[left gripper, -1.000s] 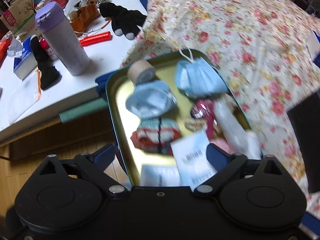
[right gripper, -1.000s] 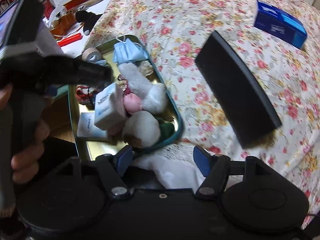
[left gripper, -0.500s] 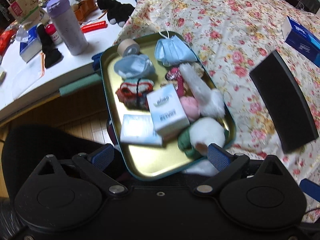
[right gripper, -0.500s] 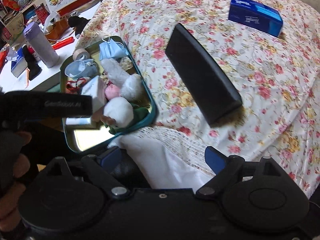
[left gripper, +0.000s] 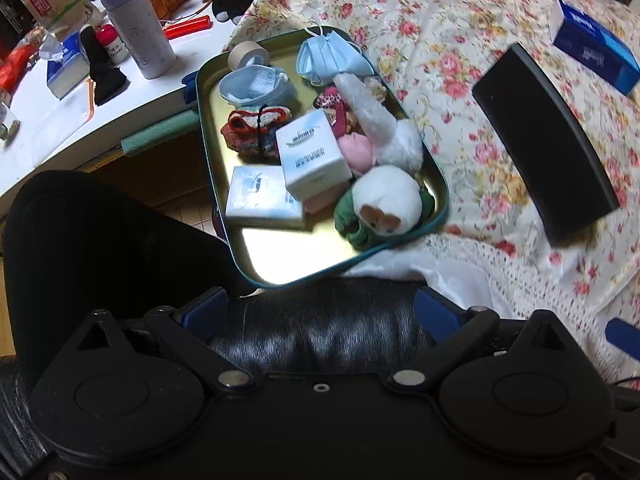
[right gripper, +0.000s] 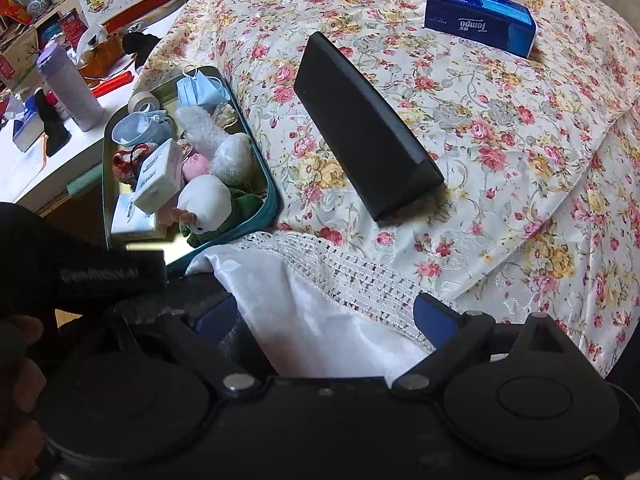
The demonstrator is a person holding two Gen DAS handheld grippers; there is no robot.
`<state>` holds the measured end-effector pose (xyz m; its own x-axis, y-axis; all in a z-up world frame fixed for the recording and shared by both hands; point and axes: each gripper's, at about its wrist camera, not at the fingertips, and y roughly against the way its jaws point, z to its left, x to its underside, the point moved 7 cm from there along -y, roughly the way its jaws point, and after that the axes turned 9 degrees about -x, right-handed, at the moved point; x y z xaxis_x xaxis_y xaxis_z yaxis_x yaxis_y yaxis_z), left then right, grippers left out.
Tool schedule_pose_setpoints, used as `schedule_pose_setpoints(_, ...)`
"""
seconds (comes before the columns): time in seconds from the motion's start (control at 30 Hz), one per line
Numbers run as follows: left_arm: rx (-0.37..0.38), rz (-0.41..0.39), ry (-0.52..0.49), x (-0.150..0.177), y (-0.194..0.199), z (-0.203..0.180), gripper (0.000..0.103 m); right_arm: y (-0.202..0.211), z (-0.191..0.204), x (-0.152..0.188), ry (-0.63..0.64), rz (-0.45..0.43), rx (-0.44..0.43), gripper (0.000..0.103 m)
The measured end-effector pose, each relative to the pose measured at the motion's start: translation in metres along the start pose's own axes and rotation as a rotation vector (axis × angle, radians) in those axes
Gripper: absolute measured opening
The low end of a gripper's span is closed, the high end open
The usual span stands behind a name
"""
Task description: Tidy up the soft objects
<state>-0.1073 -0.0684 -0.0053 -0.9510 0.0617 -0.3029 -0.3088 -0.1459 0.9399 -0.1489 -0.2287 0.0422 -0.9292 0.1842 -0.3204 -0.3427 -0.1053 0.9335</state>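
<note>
Tray: a teal-rimmed metal tray (left gripper: 436, 184) with a gold floor sits at the near corner of the flowered bedspread (left gripper: 460, 32), its left end overhanging toward the white desk (left gripper: 60, 128).
Soft things in tray: a white plush ball (left gripper: 386, 198) on green cloth, a long white plush (left gripper: 380, 128), a pink soft piece (left gripper: 356, 150), a red knitted piece (left gripper: 252, 132), a blue face mask (left gripper: 332, 58) at the far end, and a pale blue pouch (left gripper: 256, 88).
Other tray contents: 2 white packets, 1 propped box (left gripper: 312, 152) and 1 flat pack (left gripper: 260, 192), plus a tape roll (left gripper: 248, 54) at the far rim.
Left gripper (left gripper: 320, 312): jaws spread wide, nothing between them, hanging over a dark lap just short of the tray.
Right gripper (right gripper: 320, 316): jaws have just been opening and stand wide, empty, above the white lace hem (right gripper: 340, 272).
On the bed: a black case (right gripper: 364, 128) beside the tray, a blue tissue pack (right gripper: 480, 18) well beyond it.
On the desk: a lilac bottle (left gripper: 138, 24).
</note>
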Motion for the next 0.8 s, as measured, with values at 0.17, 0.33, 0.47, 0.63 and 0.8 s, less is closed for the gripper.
schedule_pose_setpoints(0.17,-0.004,-0.012,-0.002,0.007,0.006,-0.003,0.097,0.000,-0.003,0.004,-0.001,0.006,-0.002,0.096)
schedule_pose_setpoints(0.33,-0.006,-0.022,0.010,0.009,0.011,0.000,0.097,0.002,-0.002,0.005,0.002,0.004,-0.007,0.097)
schedule_pose_setpoints(0.47,-0.015,-0.026,0.019,0.009,0.011,0.005,0.097,0.003,-0.002,0.005,0.006,0.001,0.005,0.097)
schedule_pose_setpoints(0.63,-0.020,-0.022,0.028,0.011,0.008,0.010,0.097,0.002,-0.003,0.005,0.000,0.006,0.010,0.097)
schedule_pose_setpoints(0.8,-0.025,-0.019,0.028,0.012,0.006,0.012,0.097,0.001,-0.001,0.006,0.007,0.012,0.016,0.097)
